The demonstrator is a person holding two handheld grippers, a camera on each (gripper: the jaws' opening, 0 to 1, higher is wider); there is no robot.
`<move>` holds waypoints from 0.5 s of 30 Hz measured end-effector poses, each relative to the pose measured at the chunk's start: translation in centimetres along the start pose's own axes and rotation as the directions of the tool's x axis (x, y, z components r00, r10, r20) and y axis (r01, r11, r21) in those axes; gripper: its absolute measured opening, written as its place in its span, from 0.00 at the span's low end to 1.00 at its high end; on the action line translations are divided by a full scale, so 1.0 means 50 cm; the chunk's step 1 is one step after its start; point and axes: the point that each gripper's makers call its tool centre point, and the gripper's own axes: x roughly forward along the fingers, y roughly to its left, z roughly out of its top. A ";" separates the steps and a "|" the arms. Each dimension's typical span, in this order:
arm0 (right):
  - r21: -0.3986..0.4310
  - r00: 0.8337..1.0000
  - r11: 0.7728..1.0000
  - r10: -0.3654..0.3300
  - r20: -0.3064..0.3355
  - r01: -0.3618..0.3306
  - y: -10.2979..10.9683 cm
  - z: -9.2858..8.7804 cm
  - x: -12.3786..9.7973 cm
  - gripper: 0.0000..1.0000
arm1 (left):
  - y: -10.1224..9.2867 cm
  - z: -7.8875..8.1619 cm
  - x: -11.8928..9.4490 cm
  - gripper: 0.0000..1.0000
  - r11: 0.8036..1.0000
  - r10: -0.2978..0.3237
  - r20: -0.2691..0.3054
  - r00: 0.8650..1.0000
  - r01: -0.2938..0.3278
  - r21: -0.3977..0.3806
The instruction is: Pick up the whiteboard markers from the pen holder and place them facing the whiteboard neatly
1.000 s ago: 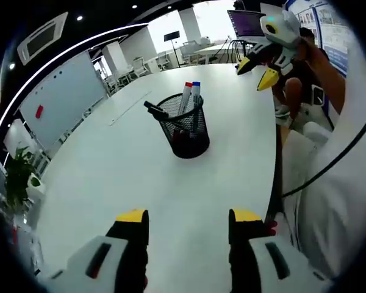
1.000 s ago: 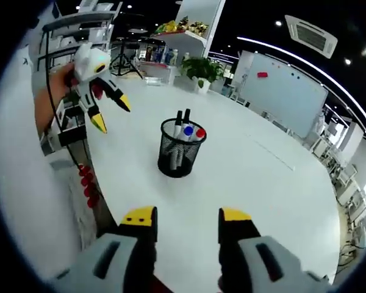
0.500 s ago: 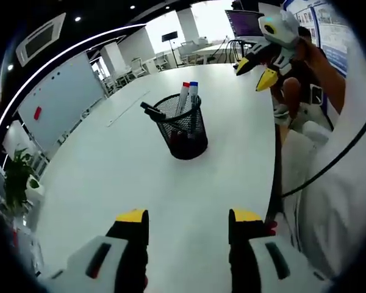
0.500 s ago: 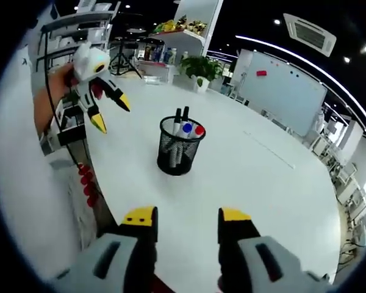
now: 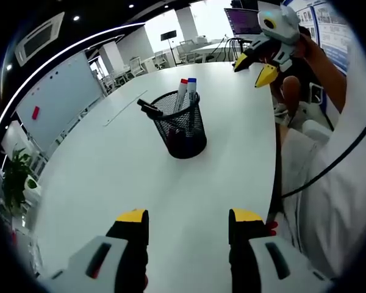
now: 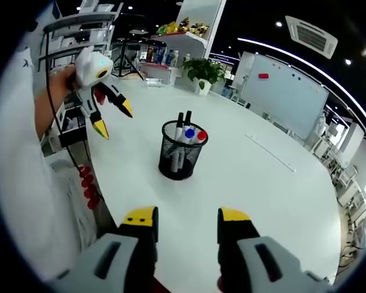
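Note:
A black mesh pen holder stands upright on the white table. Inside it lean a red-capped marker, a blue-capped marker and a black marker. My left gripper is open and holds nothing, well short of the holder. My right gripper is also open, on the holder's other side. A whiteboard stands beyond the table.
A thin pale strip lies on the table toward the whiteboard. A potted plant and shelves stand behind. The person's white clothing sits at the table's near edge.
Both views have shifted a little with the hands. The holder and markers have stayed put, and both grippers have stayed open.

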 end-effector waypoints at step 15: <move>-0.001 1.000 1.000 0.000 0.001 0.000 0.000 0.001 0.003 0.38 | 0.002 0.004 0.004 0.54 1.000 0.009 0.019 1.000 -0.009 -0.012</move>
